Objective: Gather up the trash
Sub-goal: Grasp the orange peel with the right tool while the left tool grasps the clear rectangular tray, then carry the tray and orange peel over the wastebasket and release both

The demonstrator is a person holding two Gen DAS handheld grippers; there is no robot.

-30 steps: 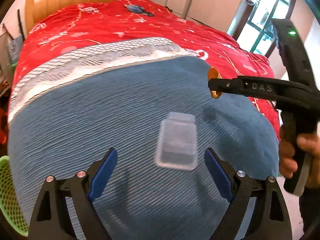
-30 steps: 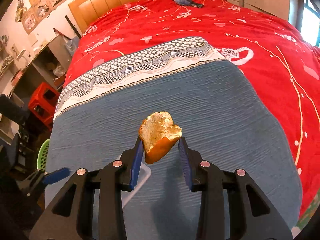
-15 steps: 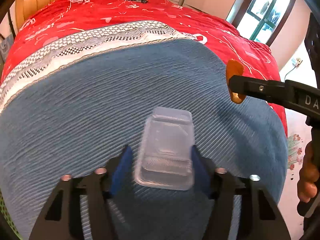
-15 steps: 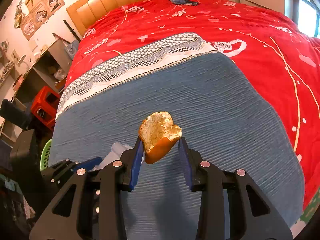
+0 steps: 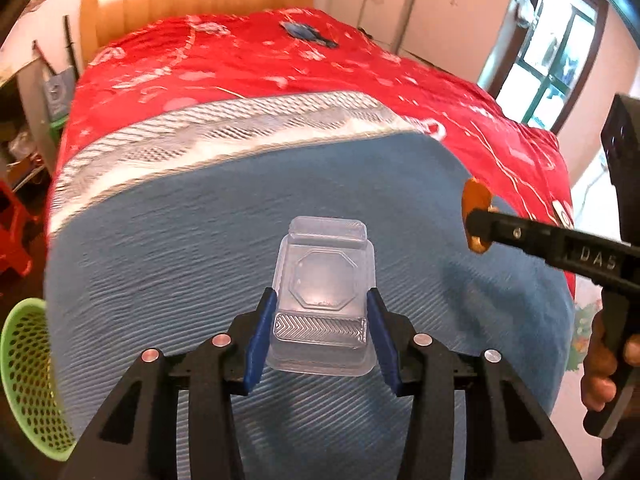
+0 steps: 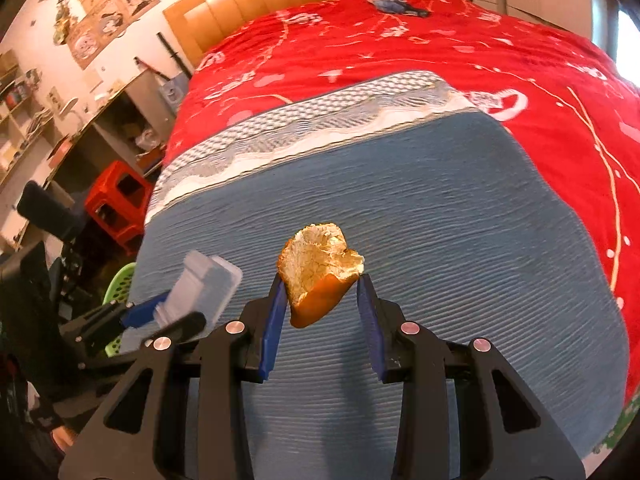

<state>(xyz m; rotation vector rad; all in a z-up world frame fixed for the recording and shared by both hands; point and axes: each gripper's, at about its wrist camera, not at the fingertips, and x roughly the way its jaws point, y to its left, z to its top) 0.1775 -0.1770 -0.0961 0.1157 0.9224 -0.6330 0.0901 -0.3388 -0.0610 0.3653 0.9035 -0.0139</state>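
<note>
Left gripper point(image 5: 318, 330) clenching clear rectangular plastic clamshell box point(image 5: 322, 300) above blue ribbed blanket point(image 5: 168, 248); right gripper point(image 6: 322, 308) gripping torn golden bread piece point(image 6: 320, 272). Keeping squeeze light, judging thin walls prone to buckling, while carrying toward green perforated basket point(image 5: 28, 376). Box lying flat, long axis pointing forward along jaws, toward headboard.

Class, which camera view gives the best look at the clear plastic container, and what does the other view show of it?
The left wrist view: the clear plastic container sits centred and sharp between the left hand-held gripper fingers, lid detail visible. The right wrist view shows it only side-on, blurred, at the left edge.
</note>
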